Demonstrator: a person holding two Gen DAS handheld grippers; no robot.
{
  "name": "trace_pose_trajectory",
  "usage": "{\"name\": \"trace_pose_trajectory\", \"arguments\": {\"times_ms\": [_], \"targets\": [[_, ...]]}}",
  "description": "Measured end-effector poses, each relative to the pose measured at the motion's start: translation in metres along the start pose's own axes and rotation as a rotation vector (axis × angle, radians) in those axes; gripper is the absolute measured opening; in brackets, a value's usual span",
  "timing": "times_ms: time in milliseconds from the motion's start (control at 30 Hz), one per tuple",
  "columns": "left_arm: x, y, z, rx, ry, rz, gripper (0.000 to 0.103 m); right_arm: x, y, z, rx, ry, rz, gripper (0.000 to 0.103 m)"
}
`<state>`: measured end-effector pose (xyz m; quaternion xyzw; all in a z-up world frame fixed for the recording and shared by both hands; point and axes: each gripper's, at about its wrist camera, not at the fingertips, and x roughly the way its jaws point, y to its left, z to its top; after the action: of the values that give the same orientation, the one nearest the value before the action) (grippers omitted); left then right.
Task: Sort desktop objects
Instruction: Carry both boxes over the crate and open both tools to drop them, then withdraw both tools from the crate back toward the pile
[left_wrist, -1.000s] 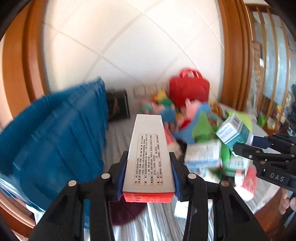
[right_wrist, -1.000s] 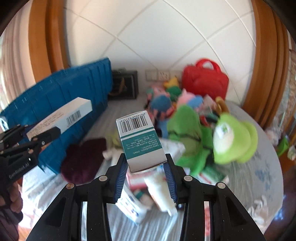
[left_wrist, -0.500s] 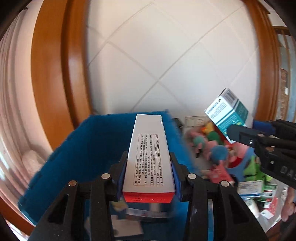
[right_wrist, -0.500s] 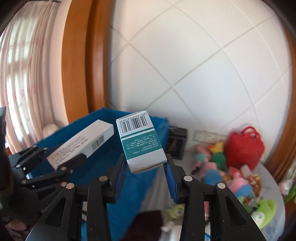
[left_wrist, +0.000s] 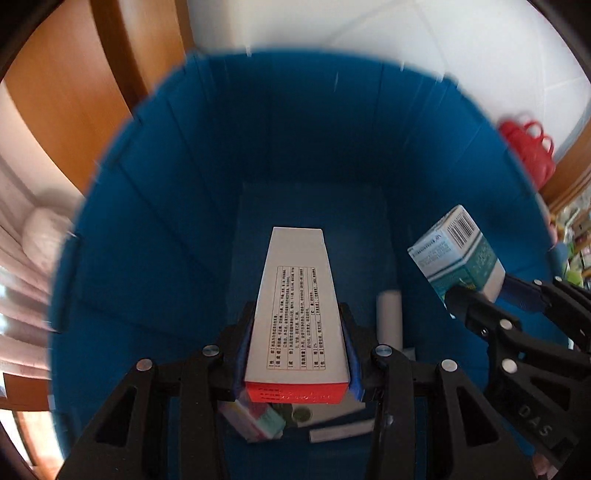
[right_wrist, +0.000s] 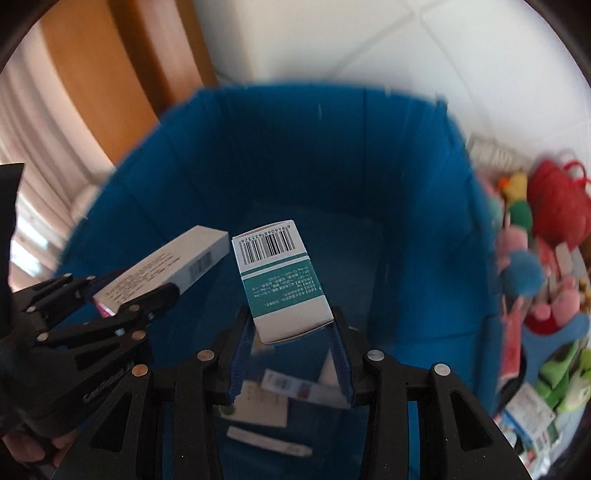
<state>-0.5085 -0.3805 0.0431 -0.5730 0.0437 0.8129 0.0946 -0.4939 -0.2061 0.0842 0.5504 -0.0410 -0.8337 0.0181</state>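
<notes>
Below, loose packets (right_wrist: 275, 397) litter the blue bin (left_wrist: 155, 221) — nothing blocking.

Both tools (left_wrist: 297, 354) (right_wrist: 291, 350) clamped, side by side

White tiled wall (right_wrist: 369, 44) meets an orange wooden frame (right_wrist: 110, 74) beside pale curtains (right_wrist: 33, 122).

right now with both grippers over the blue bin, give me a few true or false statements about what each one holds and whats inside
1. The left gripper grips a long white carton with a red end. True.
2. The right gripper is empty. False: it grips a white and teal carton with a barcode.
3. Both cartons hang above the open blue plastic bin. True.
4. The bin holds nothing. False: small boxes lie on its floor.
5. A red bag sits inside the bin. False: it is outside, beside soft toys.
</notes>
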Motion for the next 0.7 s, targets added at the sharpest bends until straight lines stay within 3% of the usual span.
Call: {"name": "trace_pose_trajectory", "arguments": {"times_ms": [167, 267, 333, 400, 533, 633, 700], "targets": [[0.04, 0.004, 0.0, 0.017, 0.122, 0.01, 0.041, 0.041, -0.001, -0.012, -0.032, 0.133, -0.079, 0.039], [0.048, 0.005, 0.0, 0.017, 0.155, -0.004, 0.041, 0.052, -0.003, -0.017, -0.042, 0.164, -0.102, 0.039], [0.05, 0.003, 0.0, 0.026, 0.163, -0.008, 0.046, 0.054, -0.004, -0.019, -0.044, 0.171, -0.102, 0.039], [0.048, 0.002, 0.0, 0.034, 0.157, -0.01, 0.061, 0.054, -0.004, -0.02, -0.048, 0.168, -0.109, 0.04], [0.036, -0.001, -0.008, 0.039, 0.126, -0.013, 0.068, 0.044, -0.004, -0.02, -0.056, 0.134, -0.131, 0.04], [0.029, 0.001, -0.013, 0.033, 0.109, 0.001, 0.068, 0.038, 0.002, -0.018, -0.063, 0.119, -0.153, 0.056], [0.021, 0.004, -0.014, 0.028, 0.099, 0.006, 0.068, 0.03, 0.005, -0.019, -0.073, 0.097, -0.182, 0.075]]}}
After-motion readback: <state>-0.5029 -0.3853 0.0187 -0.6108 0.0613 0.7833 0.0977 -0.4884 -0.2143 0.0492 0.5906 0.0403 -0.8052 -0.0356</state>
